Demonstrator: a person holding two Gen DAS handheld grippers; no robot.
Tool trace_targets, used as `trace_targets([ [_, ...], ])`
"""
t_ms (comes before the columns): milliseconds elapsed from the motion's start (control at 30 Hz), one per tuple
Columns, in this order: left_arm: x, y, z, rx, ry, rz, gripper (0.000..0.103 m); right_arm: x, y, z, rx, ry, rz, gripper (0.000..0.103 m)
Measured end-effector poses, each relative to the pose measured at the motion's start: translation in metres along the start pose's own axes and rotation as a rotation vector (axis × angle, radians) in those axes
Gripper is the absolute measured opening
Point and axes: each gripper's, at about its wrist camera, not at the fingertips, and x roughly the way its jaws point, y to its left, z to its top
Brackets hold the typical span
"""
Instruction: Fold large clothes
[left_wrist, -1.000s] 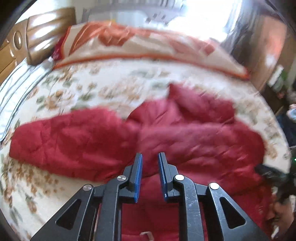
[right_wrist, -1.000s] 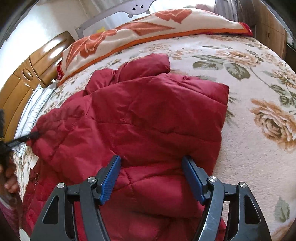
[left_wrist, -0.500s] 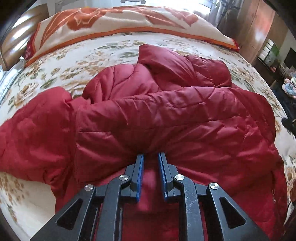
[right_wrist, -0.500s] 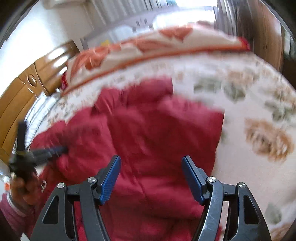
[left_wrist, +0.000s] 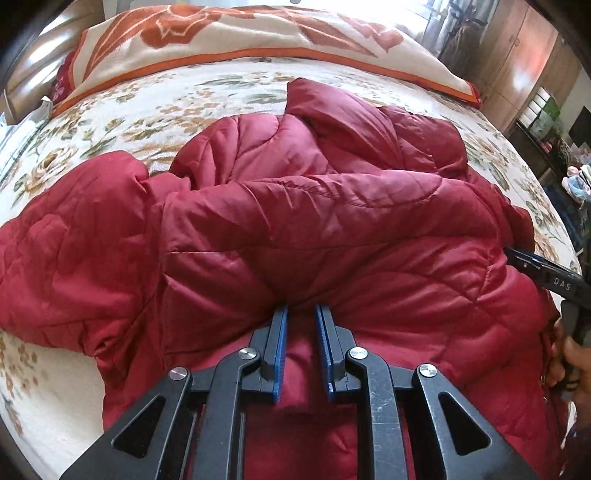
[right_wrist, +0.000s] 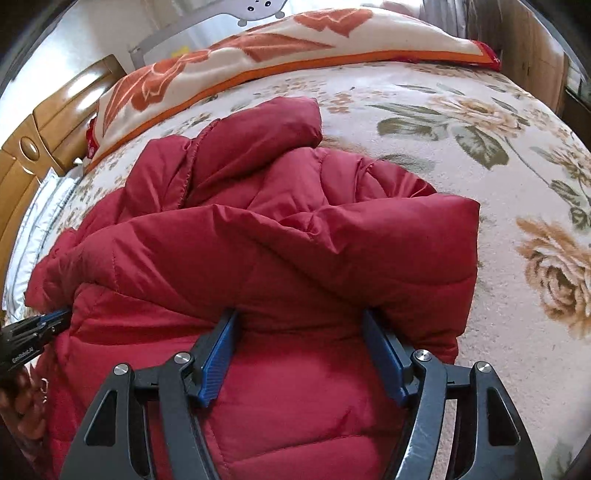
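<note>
red jacket (left_wrist: 295, 229) spread and partly folded over on the flowered bedspread (left_wrist: 110, 122), near an orange pillow (left_wrist: 221, 33). left claw (left_wrist: 301, 314) nearly closed, pinching a fold of jacket fabric. right claw (right_wrist: 299, 317) wide open, blue pads against the jacket, gripping nothing.

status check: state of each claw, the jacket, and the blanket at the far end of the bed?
left claw: nearly shut, pinching a fold of the jacket's near edge.
right claw: wide open, fingers pushed into the jacket, nothing clamped.
red quilted jacket: partly folded, bunched and wrinkled, lying on the bed.
orange-patterned blanket: folded, lying along the far edge.
floral bedspread: spread flat under the jacket.
</note>
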Motion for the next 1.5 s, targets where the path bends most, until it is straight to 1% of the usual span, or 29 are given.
trace_targets([
  [67,-0.001,0.001,0.001,-0.009,0.001,-0.005,0.017,-0.004,0.002,0.001,-0.002,0.001,-0.009,0.07],
  [133,-0.001,0.002,0.001,-0.005,0.003,-0.009,0.017,-0.015,0.009,0.001,-0.008,-0.012,-0.046,0.069],
  [167,-0.001,0.002,0.001,-0.004,0.002,-0.011,0.018,-0.026,0.016,-0.001,-0.024,-0.04,-0.053,0.07],
  [233,0.0,0.002,0.001,0.0,0.001,-0.006,0.018,-0.044,0.032,-0.008,-0.07,-0.1,-0.024,0.071],
  [267,0.0,0.001,0.001,0.002,0.001,-0.002,0.018,-0.047,0.04,-0.011,-0.094,-0.105,-0.016,0.07],
  [333,0.0,0.0,0.0,0.004,-0.001,0.002,0.018,-0.04,0.05,-0.015,-0.13,-0.067,-0.02,0.07],
  [400,-0.001,0.001,-0.001,0.0,0.0,-0.004,0.018,-0.018,0.054,-0.023,-0.162,0.005,-0.048,0.07],
  [433,-0.002,0.002,-0.001,-0.003,0.001,-0.007,0.018,-0.009,0.052,-0.025,-0.159,0.023,-0.045,0.071],
  [567,-0.01,0.01,-0.001,-0.036,0.022,-0.041,0.017,-0.007,0.047,-0.023,-0.135,0.033,-0.039,0.072],
  [633,-0.019,0.018,-0.002,-0.067,0.017,-0.082,0.017,-0.012,0.048,-0.022,-0.134,0.027,-0.038,0.072],
  [700,-0.03,0.032,-0.004,-0.111,0.005,-0.122,0.019,-0.019,0.047,-0.023,-0.112,0.011,-0.018,0.072],
  [767,-0.041,0.048,-0.008,-0.158,-0.008,-0.145,0.021,-0.029,0.046,-0.023,-0.088,-0.008,0.006,0.072],
  [800,-0.046,0.056,-0.01,-0.176,-0.017,-0.145,0.021,-0.035,0.045,-0.026,-0.077,-0.017,0.02,0.072],
  [867,-0.055,0.071,-0.015,-0.21,-0.035,-0.132,0.028,-0.046,0.048,-0.027,-0.065,-0.036,0.049,0.072],
  [967,-0.071,0.097,-0.024,-0.264,-0.074,-0.097,0.045,-0.056,0.055,-0.03,-0.07,-0.052,0.069,0.072],
  [1033,-0.081,0.117,-0.033,-0.311,-0.099,-0.088,0.048,-0.063,0.06,-0.033,-0.076,-0.06,0.084,0.072],
  [1133,-0.091,0.144,-0.045,-0.38,-0.112,-0.089,0.05,-0.071,0.067,-0.036,-0.071,-0.07,0.1,0.072],
  [1200,-0.095,0.159,-0.052,-0.416,-0.116,-0.073,0.052,-0.079,0.072,-0.039,-0.067,-0.08,0.123,0.072],
  [1267,-0.097,0.175,-0.058,-0.457,-0.119,-0.059,0.061,-0.086,0.079,-0.043,-0.074,-0.089,0.151,0.072],
  [1300,-0.097,0.183,-0.061,-0.487,-0.122,-0.052,0.069,-0.088,0.081,-0.044,-0.08,-0.091,0.157,0.072],
  [1367,-0.099,0.206,-0.069,-0.559,-0.129,-0.042,0.076,-0.093,0.089,-0.048,-0.093,-0.087,0.174,0.072],
  [1500,-0.099,0.247,-0.079,-0.678,-0.138,-0.029,0.076,-0.097,0.096,-0.057,-0.106,-0.075,0.195,0.072],
])
